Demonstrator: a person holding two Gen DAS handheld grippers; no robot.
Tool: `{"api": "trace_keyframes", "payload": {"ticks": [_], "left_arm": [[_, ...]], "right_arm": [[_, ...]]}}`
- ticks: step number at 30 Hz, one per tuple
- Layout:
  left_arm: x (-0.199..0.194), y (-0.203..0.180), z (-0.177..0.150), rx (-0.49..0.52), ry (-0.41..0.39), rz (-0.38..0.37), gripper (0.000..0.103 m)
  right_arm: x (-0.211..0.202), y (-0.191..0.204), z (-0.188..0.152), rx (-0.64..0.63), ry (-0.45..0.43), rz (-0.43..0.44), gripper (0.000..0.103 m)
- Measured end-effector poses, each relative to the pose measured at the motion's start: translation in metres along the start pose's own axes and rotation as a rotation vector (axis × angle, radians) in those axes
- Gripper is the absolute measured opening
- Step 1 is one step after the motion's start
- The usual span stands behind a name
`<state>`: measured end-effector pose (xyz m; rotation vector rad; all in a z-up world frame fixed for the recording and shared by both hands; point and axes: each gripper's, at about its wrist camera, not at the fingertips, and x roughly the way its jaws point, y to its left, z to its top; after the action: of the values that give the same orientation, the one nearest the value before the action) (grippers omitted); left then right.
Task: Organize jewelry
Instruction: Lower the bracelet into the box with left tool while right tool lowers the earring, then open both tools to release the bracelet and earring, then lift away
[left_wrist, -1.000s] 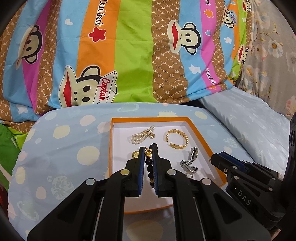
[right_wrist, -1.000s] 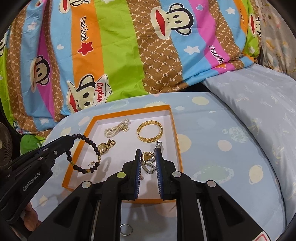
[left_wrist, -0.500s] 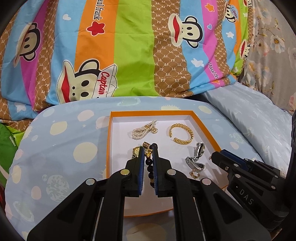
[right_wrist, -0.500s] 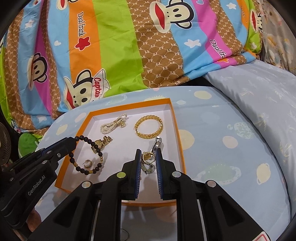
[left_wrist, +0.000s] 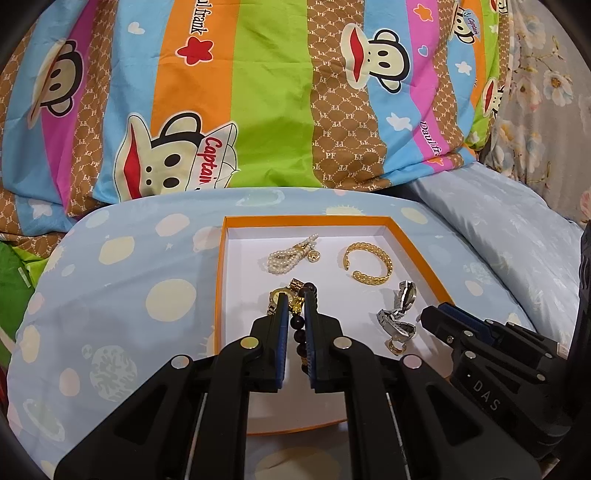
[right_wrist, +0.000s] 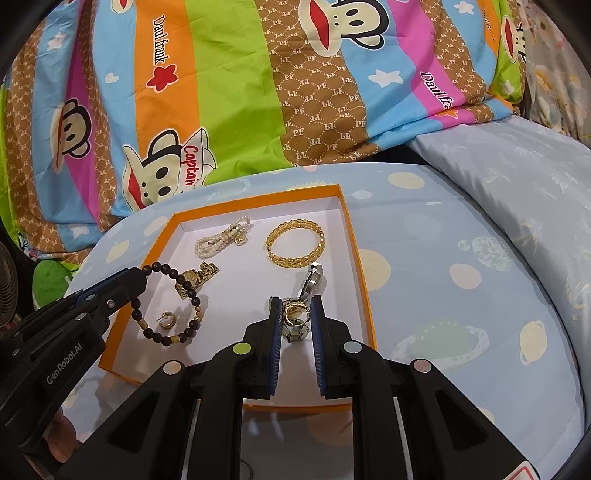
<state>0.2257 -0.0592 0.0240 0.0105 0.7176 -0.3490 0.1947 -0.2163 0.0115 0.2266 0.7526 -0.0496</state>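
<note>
Right wrist view shows our right gripper (right_wrist: 293, 314) nearly closed on the silver watch (right_wrist: 297, 310) over the orange box (right_wrist: 364, 295); our left gripper (left_wrist: 295, 314) pinches the dark bead bracelet (right_wrist: 166, 299). We judge both light, floppy and slippery, so we grip beads or case firmly.

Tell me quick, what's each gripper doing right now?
Left gripper: shut on the dark bead bracelet.
Right gripper: shut on the silver watch.
</note>
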Motion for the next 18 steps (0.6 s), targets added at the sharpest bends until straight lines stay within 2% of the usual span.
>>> {"api": "trace_keyframes", "payload": {"ticks": [18], "left_arm": [[0.0045, 0.0022, -0.0042, -0.007, 0.010, 0.030, 0.009]], "right_arm": [[0.0025, 0.0025, -0.0037, -0.015, 0.000, -0.013, 0.016]]}}
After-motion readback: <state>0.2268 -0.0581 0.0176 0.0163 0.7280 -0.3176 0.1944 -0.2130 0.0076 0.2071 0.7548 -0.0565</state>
